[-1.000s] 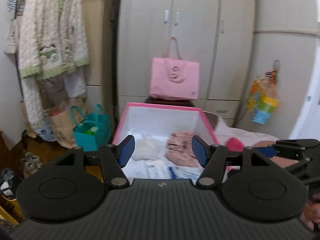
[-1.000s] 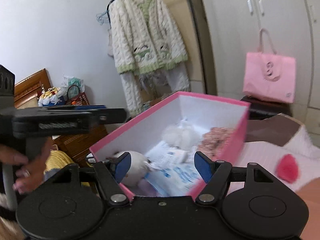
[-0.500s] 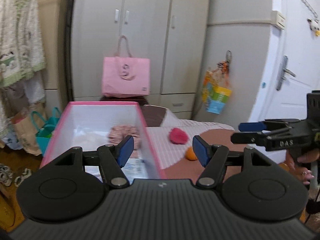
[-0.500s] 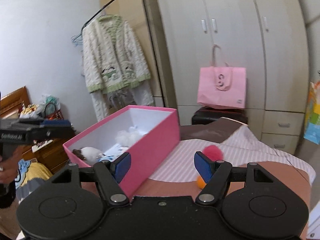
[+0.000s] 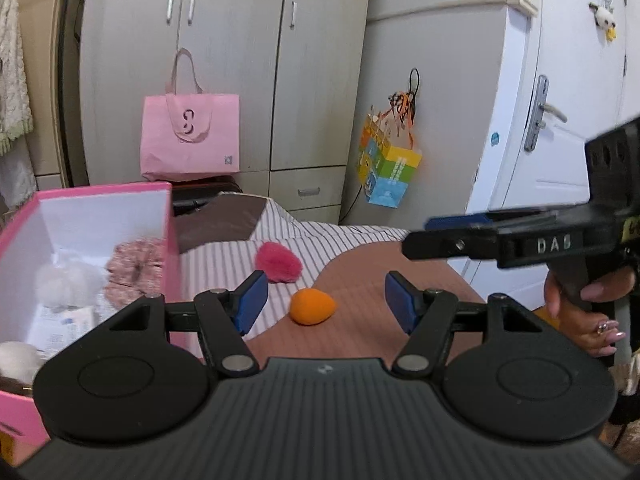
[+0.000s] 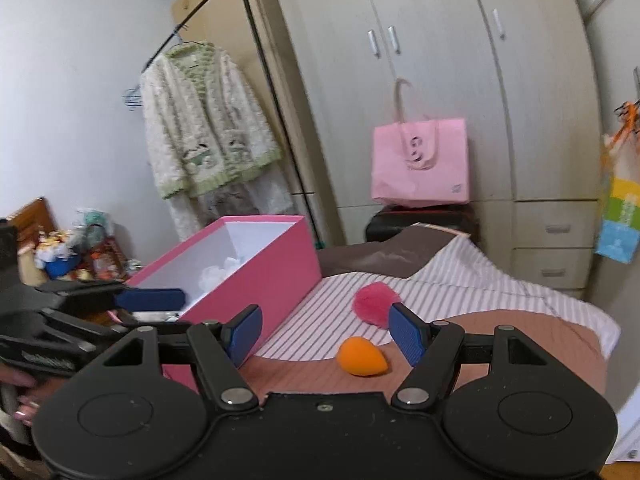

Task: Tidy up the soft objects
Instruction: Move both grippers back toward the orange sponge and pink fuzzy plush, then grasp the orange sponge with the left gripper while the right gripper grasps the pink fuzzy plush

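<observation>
On the far left of the bed sits your pink box, lid off, its white interior holding a white fluffy ball, a pink scrunchie, a second pale round item at the near corner and some printed packets on the bottom. Your left claw hangs just beside the box's right wall, blue pads spread wide with nothing between them; seen from the right wrist it appears side-on at the left edge, in front of the box's near end. Moving right, the striped sheet carries the red fluffy pom-pom, lying outside the box and near its right wall. Just in front of the pom-pom, on the brown bedding, lies the orange teardrop sponge, close to the pom-pom but not touching it in either view. Both loose items are free of any grip. Your right claw is likewise spread apart and empty, the sponge framed between its pads and the pom-pom partly hidden behind its right pad. From the left wrist that same claw reaches in from the right, above the bedding, your hand around its handle. Behind the bed, a pink tote bag stands against the wardrobe, and a colourful bag hangs farther right.
</observation>
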The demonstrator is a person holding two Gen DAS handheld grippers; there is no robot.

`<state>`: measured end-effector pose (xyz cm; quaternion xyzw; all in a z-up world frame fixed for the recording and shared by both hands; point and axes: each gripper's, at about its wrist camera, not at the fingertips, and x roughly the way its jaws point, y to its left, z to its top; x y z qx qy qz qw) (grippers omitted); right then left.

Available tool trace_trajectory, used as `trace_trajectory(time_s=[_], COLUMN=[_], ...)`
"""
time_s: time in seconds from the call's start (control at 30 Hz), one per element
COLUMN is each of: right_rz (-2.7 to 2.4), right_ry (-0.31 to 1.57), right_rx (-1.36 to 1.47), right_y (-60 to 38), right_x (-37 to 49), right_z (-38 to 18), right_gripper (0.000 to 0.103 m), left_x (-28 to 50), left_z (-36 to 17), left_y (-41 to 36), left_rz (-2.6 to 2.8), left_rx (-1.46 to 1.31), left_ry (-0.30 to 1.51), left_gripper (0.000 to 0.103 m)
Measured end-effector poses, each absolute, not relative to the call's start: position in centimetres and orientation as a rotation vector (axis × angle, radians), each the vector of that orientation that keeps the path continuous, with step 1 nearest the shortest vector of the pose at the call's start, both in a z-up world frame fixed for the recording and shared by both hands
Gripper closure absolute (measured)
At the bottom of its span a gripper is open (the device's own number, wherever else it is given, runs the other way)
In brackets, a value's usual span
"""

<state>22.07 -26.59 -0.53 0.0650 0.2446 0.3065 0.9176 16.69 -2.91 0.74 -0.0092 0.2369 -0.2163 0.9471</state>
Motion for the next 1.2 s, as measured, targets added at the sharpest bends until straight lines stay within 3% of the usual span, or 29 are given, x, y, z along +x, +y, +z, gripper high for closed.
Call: trace_trajectory(time_s=[0.37,0.93,1.07,1.13,1.2], right_rz=[0.651,0.816,0.81,0.809,0.817], right_ry=[0.504,0.725,0.781,0.75,0.737], right_rx=[0.024,-0.034,-0.001,-0.001,-0.009], right_y=[-25.6,-21.8,-21.4,-21.4,-21.3], right_x=[28.9,40.1,41.3,41.1,40.9], right_z=[-3.6,-9.0,-10.7,-10.9,-11.0], right_gripper=[0.029,0.029,0.028,0.034,0.05], left_x=[23.3,27.9,28.0,28.0,27.8], left_z=[-4.7,-8.9,-9.2,-9.3,-9.2], left_y=[-6.2,-9.0,-9.4,-9.5,-9.6], left_rz=[-0.365,-0.216,-0.217,-0.232,-0.231], left_rx=[-0.09,-0.074,-0.053,-0.054,-0.04], left_ry=[0.58,0.695,0.701,0.702,0.698], left_gripper=[0.039,0.041,0.048,0.054,0.056])
